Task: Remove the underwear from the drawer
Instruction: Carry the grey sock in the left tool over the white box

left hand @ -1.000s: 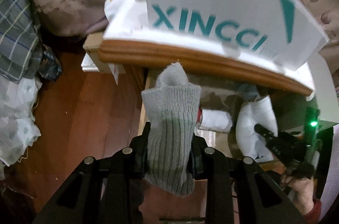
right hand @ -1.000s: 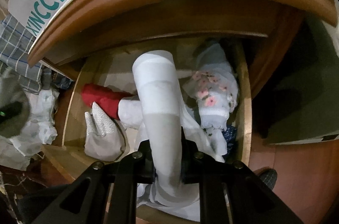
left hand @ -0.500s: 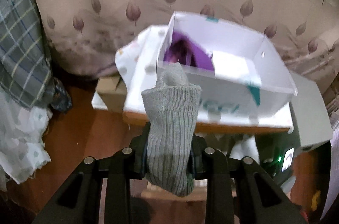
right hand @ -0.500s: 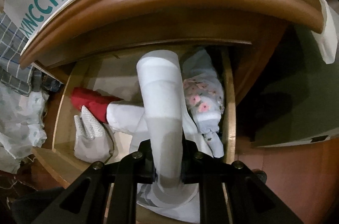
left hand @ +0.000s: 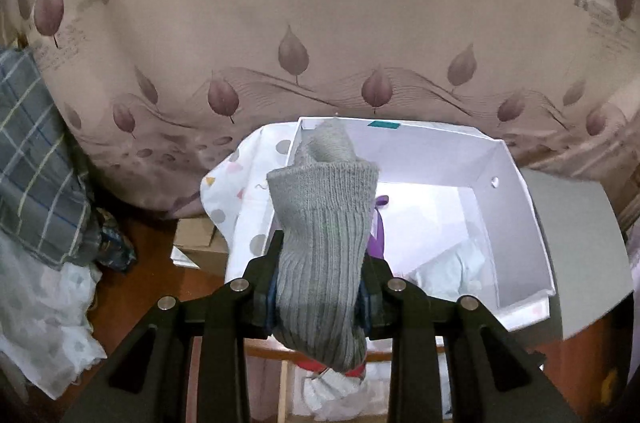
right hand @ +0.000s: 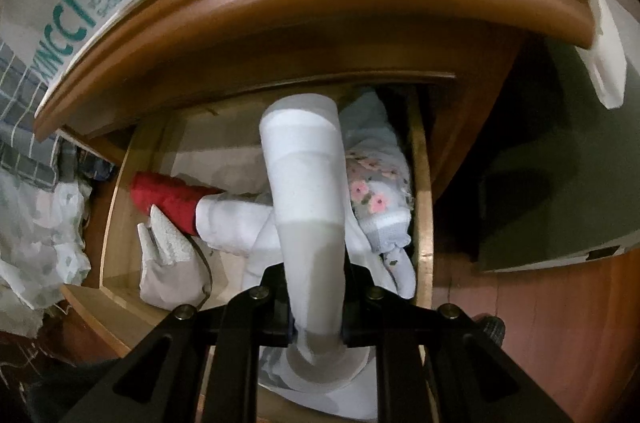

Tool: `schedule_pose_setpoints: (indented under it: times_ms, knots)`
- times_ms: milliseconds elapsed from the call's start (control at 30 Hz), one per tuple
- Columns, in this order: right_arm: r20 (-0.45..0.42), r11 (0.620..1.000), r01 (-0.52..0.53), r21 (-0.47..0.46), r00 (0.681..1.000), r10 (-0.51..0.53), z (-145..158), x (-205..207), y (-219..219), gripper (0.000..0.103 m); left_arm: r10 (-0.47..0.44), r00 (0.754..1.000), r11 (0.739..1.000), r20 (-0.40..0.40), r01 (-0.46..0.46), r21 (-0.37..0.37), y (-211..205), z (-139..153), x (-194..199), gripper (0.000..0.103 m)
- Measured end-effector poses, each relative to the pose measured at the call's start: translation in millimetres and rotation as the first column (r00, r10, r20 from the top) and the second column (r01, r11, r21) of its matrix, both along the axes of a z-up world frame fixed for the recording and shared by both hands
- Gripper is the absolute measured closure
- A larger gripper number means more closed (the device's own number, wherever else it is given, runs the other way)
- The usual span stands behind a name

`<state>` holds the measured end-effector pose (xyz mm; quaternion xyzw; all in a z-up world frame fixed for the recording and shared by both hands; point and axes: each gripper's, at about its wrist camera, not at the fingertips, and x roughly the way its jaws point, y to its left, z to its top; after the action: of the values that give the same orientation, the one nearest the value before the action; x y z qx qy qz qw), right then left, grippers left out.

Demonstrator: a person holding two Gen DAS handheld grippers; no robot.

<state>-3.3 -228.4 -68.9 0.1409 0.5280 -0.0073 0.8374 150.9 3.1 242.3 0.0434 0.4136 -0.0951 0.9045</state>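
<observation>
My left gripper (left hand: 320,287) is shut on a grey ribbed sock (left hand: 324,239) that stands up between its fingers, in front of an open white shoe box (left hand: 508,191) on the cabinet top. A purple cloth (left hand: 378,231) and a pale garment (left hand: 452,267) lie in the box. My right gripper (right hand: 316,307) is shut on a white and grey sock (right hand: 308,199), held above the open wooden drawer (right hand: 424,207). In the drawer lie a red cloth (right hand: 168,195), a floral white garment (right hand: 376,195), a white rolled piece (right hand: 232,227) and a beige garment (right hand: 168,263).
A leaf-printed curtain (left hand: 320,35) hangs behind the shoe box. A plaid cloth (left hand: 36,159) and white sheer fabric (left hand: 36,307) pile up at the left. The cabinet's rounded wooden edge (right hand: 320,3) overhangs the drawer. A grey box (right hand: 560,183) stands to the right on the wooden floor.
My left gripper has risen with the grey sock from drawer level to above the open shoe box, whose inside now shows. The right gripper has stayed over the drawer with its sock.
</observation>
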Motion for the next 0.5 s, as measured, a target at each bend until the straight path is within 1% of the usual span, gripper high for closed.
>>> schedule_pose_setpoints:
  times_ms: [67,133,233,333,367,500]
  knots:
    - [-0.003,1.000,0.004,0.005,1.000,-0.004,-1,0,-1,0.088,-0.023,1.000,1.000,-0.018,0.023,0.018,-8,-10,11,0.076]
    - [-0.006,1.000,-0.001,0.007,1.000,0.001,-2,2,0,0.088,-0.020,0.999,0.999,-0.029,0.021,0.049,-14,-22,22,0.076]
    - [-0.011,1.000,-0.008,0.012,1.000,0.008,-3,2,2,0.088,-0.017,0.998,0.998,-0.063,0.020,0.058,-17,-37,31,0.076]
    - [-0.015,1.000,-0.007,0.016,1.000,0.007,-3,3,0,0.088,0.007,0.999,0.995,-0.038,-0.003,0.096,-16,-45,36,0.075]
    - [-0.016,1.000,-0.006,0.018,1.000,0.006,-4,3,-1,0.088,0.008,0.999,0.995,-0.038,-0.004,0.097,-16,-47,38,0.074]
    - [-0.020,1.000,-0.004,0.024,1.000,0.004,-5,4,0,0.088,0.034,0.997,0.994,-0.063,-0.027,0.110,-11,-64,46,0.073]
